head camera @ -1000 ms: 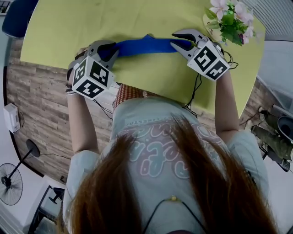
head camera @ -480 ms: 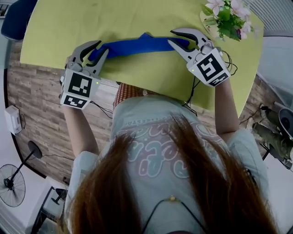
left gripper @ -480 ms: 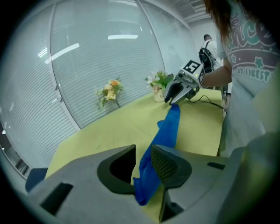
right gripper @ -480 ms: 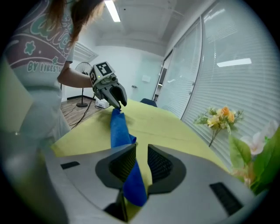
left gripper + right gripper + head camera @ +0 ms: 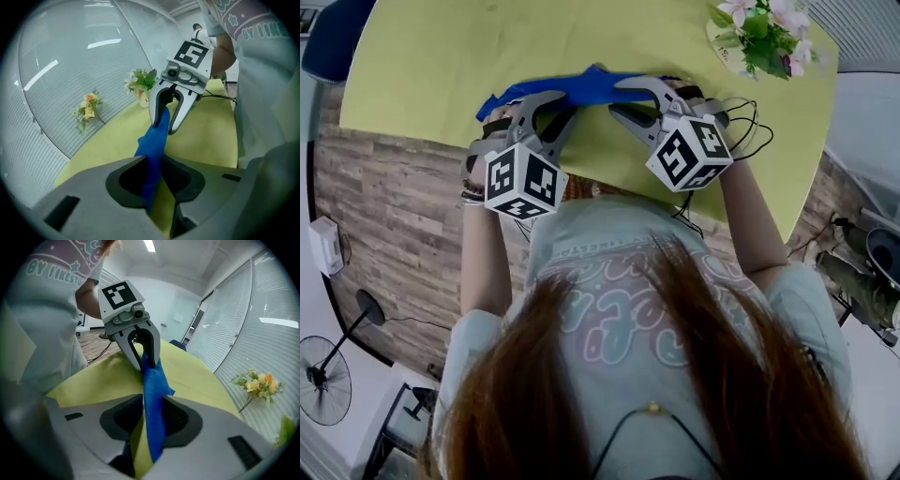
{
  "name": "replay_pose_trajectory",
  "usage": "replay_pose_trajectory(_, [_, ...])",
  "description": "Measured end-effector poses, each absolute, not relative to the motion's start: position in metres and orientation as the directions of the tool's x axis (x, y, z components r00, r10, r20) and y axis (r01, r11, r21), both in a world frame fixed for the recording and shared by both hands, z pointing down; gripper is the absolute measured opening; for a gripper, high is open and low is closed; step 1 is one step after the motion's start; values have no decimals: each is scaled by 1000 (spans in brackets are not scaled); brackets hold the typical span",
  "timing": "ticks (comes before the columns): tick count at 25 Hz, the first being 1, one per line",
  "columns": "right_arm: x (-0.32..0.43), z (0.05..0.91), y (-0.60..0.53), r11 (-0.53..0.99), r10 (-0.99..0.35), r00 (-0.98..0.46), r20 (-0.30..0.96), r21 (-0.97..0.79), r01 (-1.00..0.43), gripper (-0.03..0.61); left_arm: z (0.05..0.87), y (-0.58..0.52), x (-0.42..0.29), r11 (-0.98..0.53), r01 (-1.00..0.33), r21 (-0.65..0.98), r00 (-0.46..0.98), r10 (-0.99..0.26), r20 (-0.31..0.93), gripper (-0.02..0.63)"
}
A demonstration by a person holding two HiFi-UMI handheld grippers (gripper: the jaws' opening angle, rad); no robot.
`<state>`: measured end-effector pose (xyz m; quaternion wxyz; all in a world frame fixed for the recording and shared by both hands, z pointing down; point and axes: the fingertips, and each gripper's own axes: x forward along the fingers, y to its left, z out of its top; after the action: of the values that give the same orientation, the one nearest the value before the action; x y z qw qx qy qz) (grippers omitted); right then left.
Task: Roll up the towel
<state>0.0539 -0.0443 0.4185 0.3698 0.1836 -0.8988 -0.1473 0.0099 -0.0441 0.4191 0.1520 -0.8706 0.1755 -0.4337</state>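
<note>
A blue towel (image 5: 581,89), bunched into a long strip, lies across the yellow-green table (image 5: 441,56). My left gripper (image 5: 551,105) straddles the strip left of its middle, and my right gripper (image 5: 614,97) straddles it just to the right. In the left gripper view the towel (image 5: 152,145) runs between my jaws towards the right gripper (image 5: 169,124) opposite. The right gripper view mirrors this, with the towel (image 5: 152,394) leading to the left gripper (image 5: 140,363). Both stand open around the cloth. The right jaws have just been opening. The towel's right end is hidden behind the right gripper.
A pot of pink flowers (image 5: 759,33) stands at the table's far right. A small sprig of yellow flowers (image 5: 86,110) lies further along the table. Cables (image 5: 741,122) trail from the right gripper over the near edge. A blue chair (image 5: 333,37) is at the far left.
Both grippers have let go of the towel's ends and slid inward along it, now close together near its middle. The towel has barely shifted.
</note>
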Motion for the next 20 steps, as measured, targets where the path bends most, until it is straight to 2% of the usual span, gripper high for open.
replay_pose_trajectory(4, [55,417,-52,895,-434,-655,619,378,-236,107,415,-51,9,-900,-158,-406,560,-420,714,83])
replay_pose_trajectory(20, [58,405,-102,884,-467,-671,576,288,-369,106,408,-103,5,-905,-230,-359,561,-425,711,83])
